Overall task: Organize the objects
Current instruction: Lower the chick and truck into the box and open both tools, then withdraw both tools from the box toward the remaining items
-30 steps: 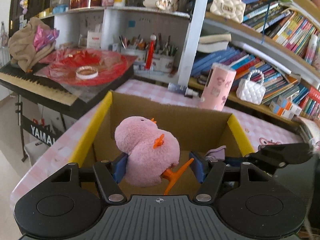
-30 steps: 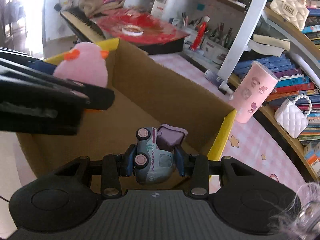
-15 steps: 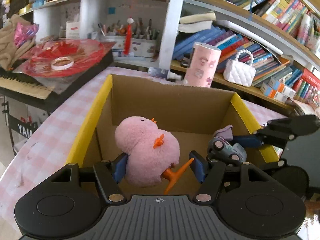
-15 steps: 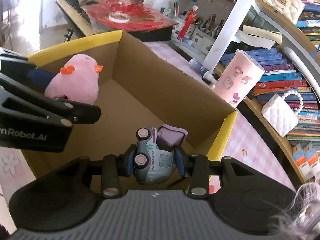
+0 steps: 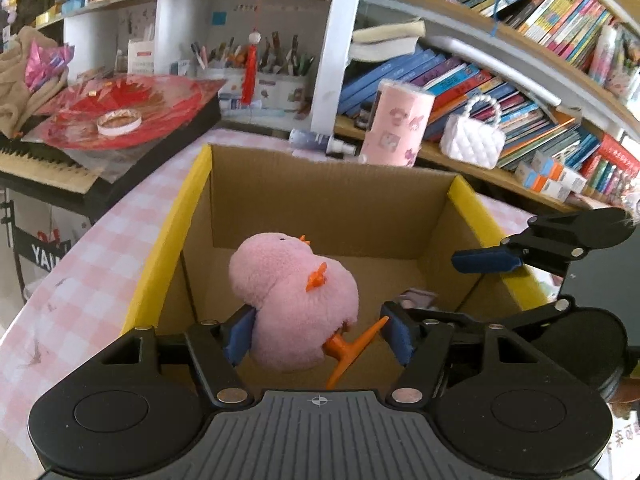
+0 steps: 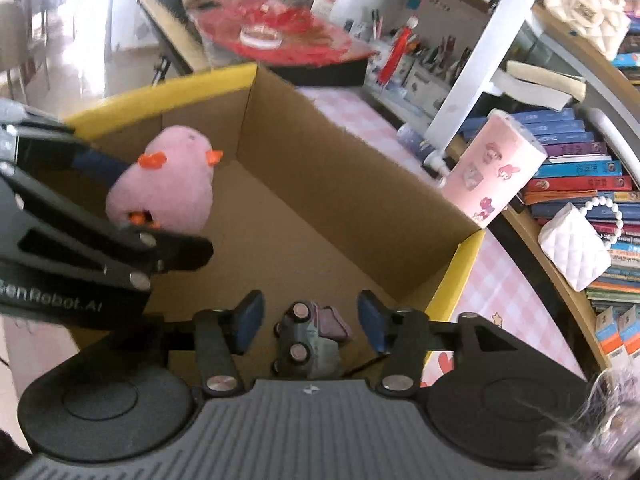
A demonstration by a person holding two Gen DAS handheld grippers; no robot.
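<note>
A pink plush bird [image 5: 292, 300] with orange feet hangs over the open cardboard box [image 5: 168, 240]. It sits between the pads of my left gripper [image 5: 318, 336], whose jaws are starting to open. The left pad touches the plush and the right pad meets its orange foot. My right gripper [image 6: 310, 322] is over the box's near right corner [image 6: 460, 264]. Its jaws are opening, and both pads stand clear of the grey toy truck [image 6: 306, 344] with a purple back. The truck sits low between and below them. The plush [image 6: 164, 192] and left fingers [image 6: 176, 248] show at left.
The box stands on a pink checked tablecloth [image 5: 80, 280]. Behind it are a pink cartoon cylinder [image 5: 396, 124], a small bottle [image 5: 316, 140], a white quilted purse [image 5: 472, 140] and crowded bookshelves. A keyboard with a red platter [image 5: 120, 108] lies at the left.
The right gripper's jaws have spread and the toy truck has slipped down from between them. The plush sits in the left gripper as before.
</note>
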